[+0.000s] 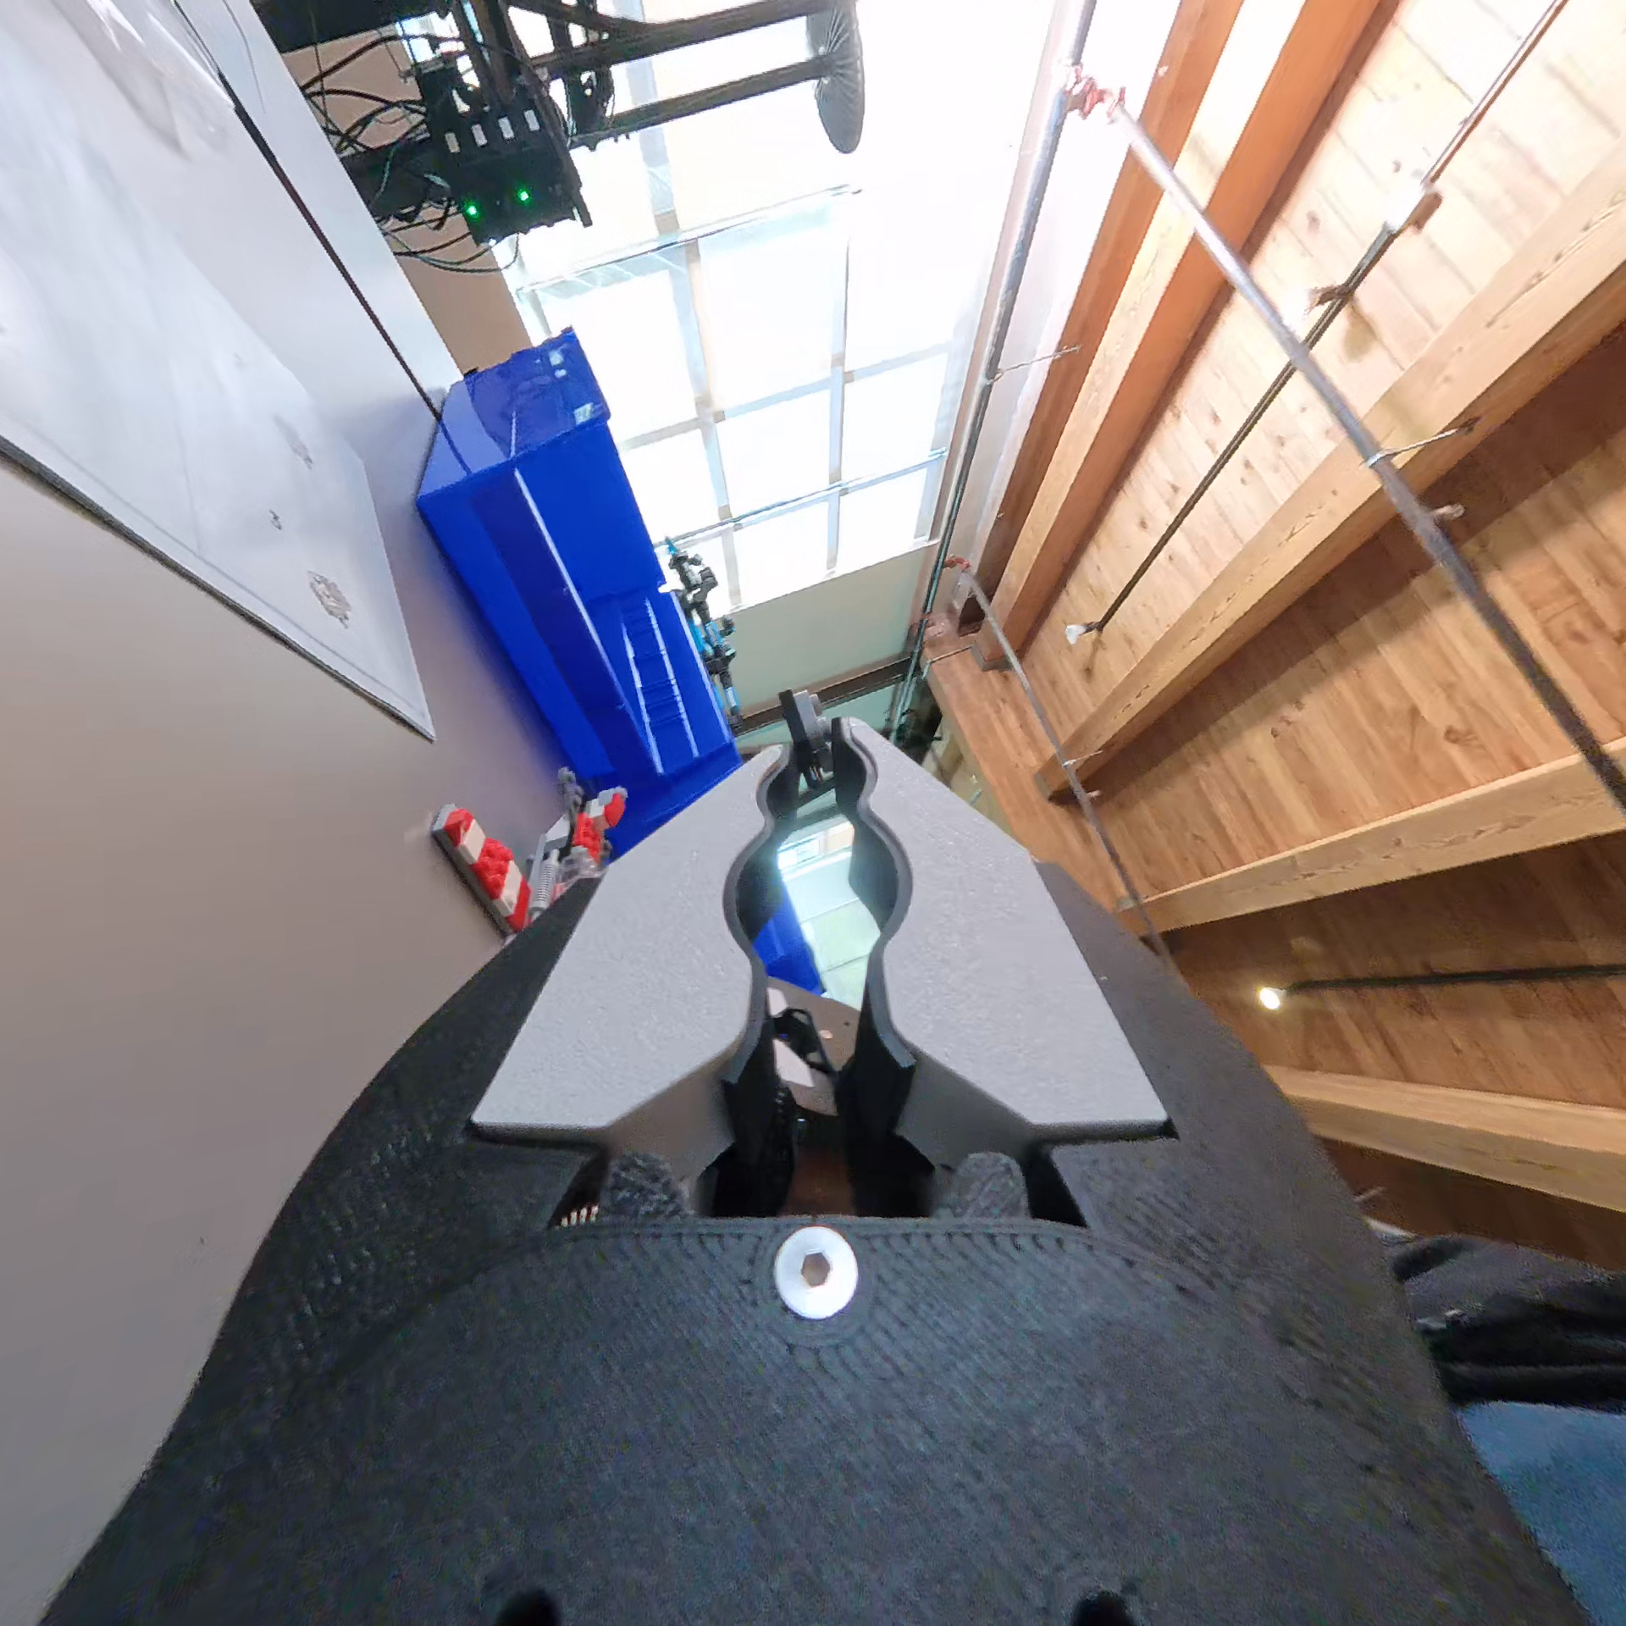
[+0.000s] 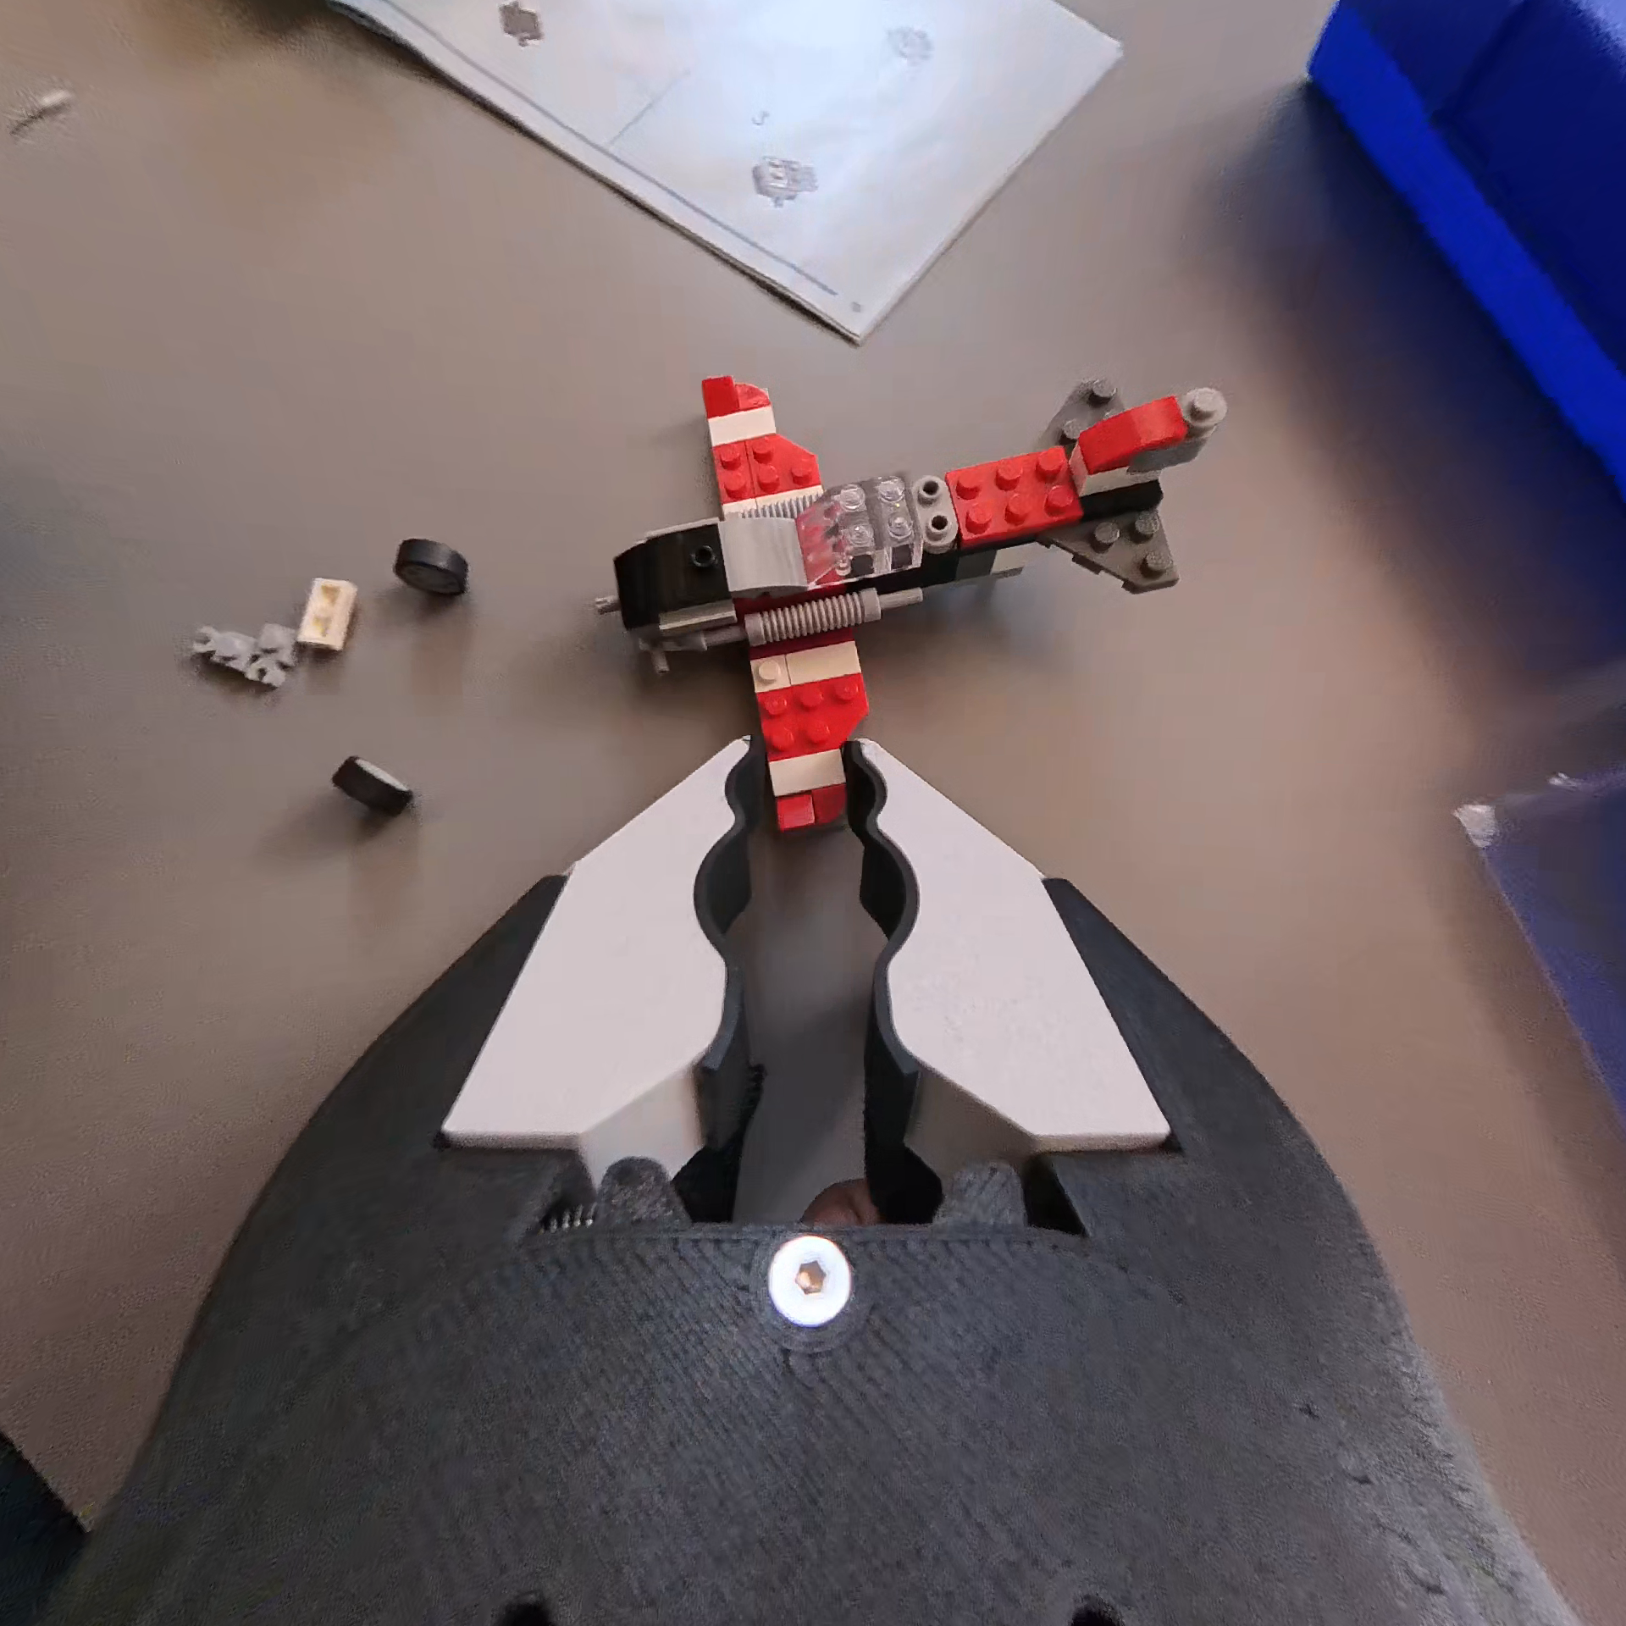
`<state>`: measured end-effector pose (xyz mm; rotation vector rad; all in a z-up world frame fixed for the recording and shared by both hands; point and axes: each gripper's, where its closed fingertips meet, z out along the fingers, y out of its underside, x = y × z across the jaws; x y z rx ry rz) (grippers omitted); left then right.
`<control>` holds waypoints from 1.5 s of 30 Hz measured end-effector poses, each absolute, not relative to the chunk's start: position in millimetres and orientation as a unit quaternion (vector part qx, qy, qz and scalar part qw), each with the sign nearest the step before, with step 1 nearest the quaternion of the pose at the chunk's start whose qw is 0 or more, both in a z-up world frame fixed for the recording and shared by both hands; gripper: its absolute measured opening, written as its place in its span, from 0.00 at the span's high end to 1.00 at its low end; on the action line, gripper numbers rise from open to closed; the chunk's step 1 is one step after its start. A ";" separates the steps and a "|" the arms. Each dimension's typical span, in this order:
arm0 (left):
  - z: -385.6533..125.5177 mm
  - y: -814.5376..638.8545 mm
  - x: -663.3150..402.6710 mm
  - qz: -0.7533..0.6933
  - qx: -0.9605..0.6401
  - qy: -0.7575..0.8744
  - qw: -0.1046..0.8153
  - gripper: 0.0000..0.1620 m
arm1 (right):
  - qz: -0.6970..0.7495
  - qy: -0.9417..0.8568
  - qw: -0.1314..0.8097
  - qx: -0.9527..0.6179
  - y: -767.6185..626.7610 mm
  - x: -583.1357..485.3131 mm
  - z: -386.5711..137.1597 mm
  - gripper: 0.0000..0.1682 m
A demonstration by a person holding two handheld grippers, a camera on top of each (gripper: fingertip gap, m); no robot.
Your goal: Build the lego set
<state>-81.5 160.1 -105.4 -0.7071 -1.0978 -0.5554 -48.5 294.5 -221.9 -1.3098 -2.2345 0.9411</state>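
Plane: a red, white, grey and black lego plane [image 2: 889,545] lies flat on the grey-brown surface [image 2: 1144,880], studs up.
Long axis: the fuselage runs left to right in the right wrist view, black nose at the left, grey tail fins at the right; the striped wings run across it, toward and away from the camera.
Right gripper [image 2: 802,757]: jaws partly open and closed around the tip of the near wing, one finger on each side, touching or nearly so.
Left gripper [image 1: 814,743]: raised and tipped on its side, jaws nearly closed on a small dark grey lego piece [image 1: 805,717] at the tips.
Loose parts: two black wheels [image 2: 430,567] and [image 2: 372,786], one cream brick [image 2: 326,613], and a cluster of small grey pieces [image 2: 246,655], all left of the nose.
Other things: one instruction booklet [image 2: 792,132] beyond the plane; one blue bin [image 2: 1496,202] at the far right.
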 end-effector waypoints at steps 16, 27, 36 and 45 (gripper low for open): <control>-119.2 154.8 -60.2 -0.259 -0.337 -0.536 0.729 0.94 | 0.543 -0.736 0.266 -0.305 207.8 -13.2 -131.2 0.80; -135.9 152.8 -71.1 -0.225 -0.401 -0.532 0.711 0.94 | 0.588 -0.723 0.171 -0.320 166.7 -48.3 -145.2 0.68; -141.4 162.5 -68.5 -0.231 -0.426 -0.527 0.698 0.94 | 0.567 -0.735 0.200 -0.315 170.9 -61.0 -149.5 0.81; -143.0 169.0 -65.4 -0.205 -0.470 -0.513 0.688 0.94 | 0.572 -0.733 0.213 -0.300 170.3 -63.2 -145.6 0.85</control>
